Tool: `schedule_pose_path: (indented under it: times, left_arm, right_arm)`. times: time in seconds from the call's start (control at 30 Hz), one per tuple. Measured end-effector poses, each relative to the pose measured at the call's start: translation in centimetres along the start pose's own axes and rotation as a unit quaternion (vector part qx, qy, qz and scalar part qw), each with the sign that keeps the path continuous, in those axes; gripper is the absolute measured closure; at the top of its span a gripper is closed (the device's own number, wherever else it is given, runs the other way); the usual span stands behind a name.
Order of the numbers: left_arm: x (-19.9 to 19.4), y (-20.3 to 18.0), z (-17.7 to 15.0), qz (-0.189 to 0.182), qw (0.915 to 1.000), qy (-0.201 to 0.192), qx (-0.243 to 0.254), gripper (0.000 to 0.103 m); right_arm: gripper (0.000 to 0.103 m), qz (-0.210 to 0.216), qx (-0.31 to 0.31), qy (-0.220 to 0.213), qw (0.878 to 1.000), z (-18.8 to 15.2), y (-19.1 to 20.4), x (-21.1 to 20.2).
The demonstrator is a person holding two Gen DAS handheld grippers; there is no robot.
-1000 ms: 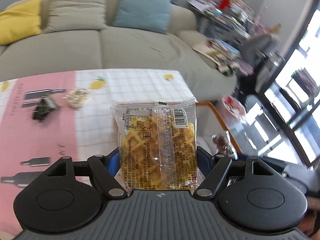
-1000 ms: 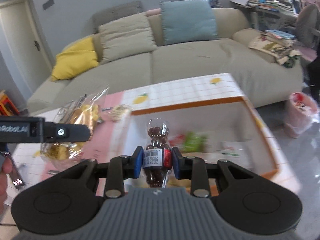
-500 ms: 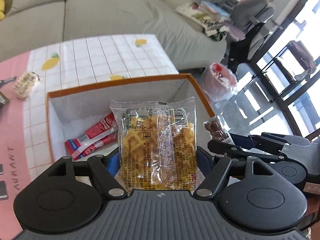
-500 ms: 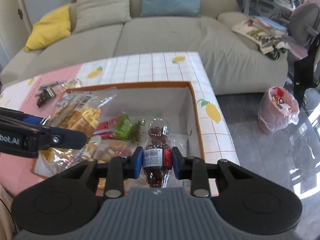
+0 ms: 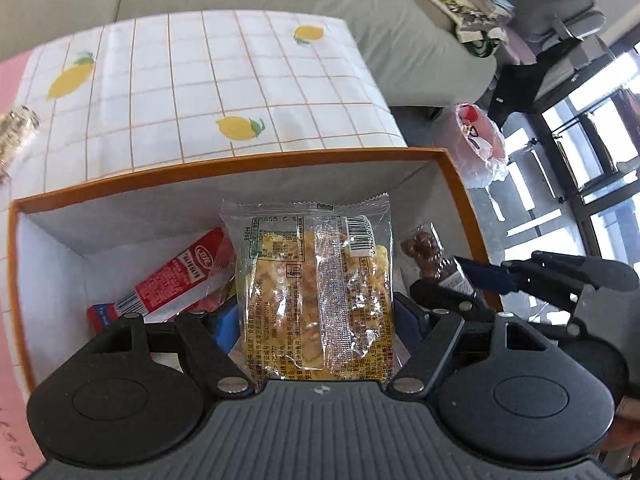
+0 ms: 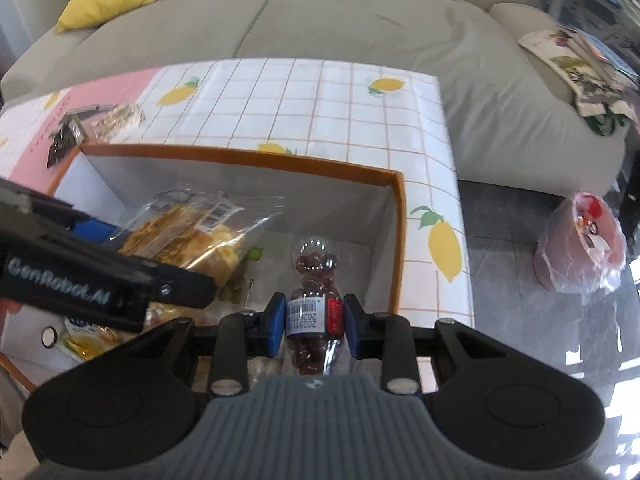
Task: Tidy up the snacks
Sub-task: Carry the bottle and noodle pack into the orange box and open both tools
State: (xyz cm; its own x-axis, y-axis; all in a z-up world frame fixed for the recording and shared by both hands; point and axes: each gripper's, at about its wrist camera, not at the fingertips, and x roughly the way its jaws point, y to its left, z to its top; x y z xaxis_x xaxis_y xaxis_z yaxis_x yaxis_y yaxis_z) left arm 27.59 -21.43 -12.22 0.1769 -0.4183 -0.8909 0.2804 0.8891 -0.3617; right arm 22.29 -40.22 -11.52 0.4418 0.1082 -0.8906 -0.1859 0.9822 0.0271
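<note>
Crinkly clear film makes the waffle-snack packet [image 5: 316, 296] light, slippery and crushable, so the left gripper [image 5: 316, 328] has its jaws clamped low across it above the orange-rimmed box [image 5: 240, 166], while the right gripper [image 6: 314, 326] pinches a stiffer chocolate-ball bottle [image 6: 314, 280] at its label

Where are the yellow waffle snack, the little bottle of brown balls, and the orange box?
waffle snack packet [image 5: 312, 300], left wrist view, packet middle.
bottle of brown balls [image 6: 314, 272], right wrist view, upper body.
orange box [image 6: 240, 158], right wrist view, far rim.
</note>
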Motion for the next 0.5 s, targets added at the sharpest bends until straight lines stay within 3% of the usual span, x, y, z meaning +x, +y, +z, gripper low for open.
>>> schedule_pose_path:
  times: [0.23,0.5]
  left_arm:
    - [1.9,0.1,1.1,-0.013,0.9996,0.019,-0.016,0.014]
    - [1.6,-0.2,1.8,-0.046,0.9987,0.011,-0.02,0.01]
  right_arm:
    - [0.074,-0.026,-0.047,0.023,0.998,1.0,1.0,1.9]
    - [0.074,-0.035,-0.066,0.037,0.997,1.1,1.0,3.0]
